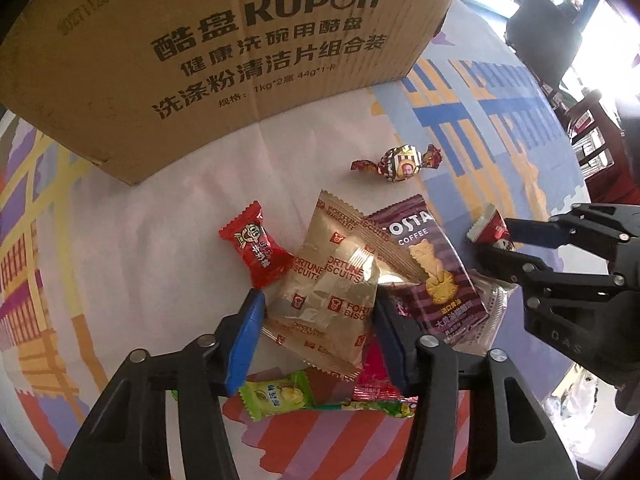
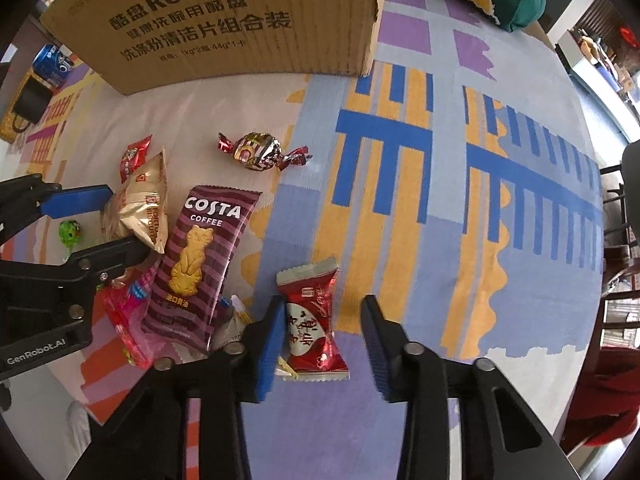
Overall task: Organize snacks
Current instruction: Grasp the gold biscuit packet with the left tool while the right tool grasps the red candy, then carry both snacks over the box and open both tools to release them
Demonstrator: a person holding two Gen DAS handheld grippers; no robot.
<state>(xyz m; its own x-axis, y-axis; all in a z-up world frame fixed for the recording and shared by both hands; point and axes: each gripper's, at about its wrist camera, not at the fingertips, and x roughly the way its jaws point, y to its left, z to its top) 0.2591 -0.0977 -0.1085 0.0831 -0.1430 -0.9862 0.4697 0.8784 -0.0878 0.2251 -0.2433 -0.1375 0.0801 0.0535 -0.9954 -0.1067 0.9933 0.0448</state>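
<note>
Left wrist | fingers (image 1: 251, 344) straddle gold packet (image 1: 328, 288) | pointing down

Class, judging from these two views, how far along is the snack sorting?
Done: nothing visibly. In hand: left gripper pinches the gold biscuit pack; right gripper straddles the red candy, only one pad touching. Left: Costa pack, foil candy and others beside the box.

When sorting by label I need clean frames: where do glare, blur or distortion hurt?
Left wrist view: glare whitens part of the gold biscuit packet; window blown out top right. Right wrist view: foil candy glints; cardboard box edges bow from fisheye; print stays sharp.
</note>
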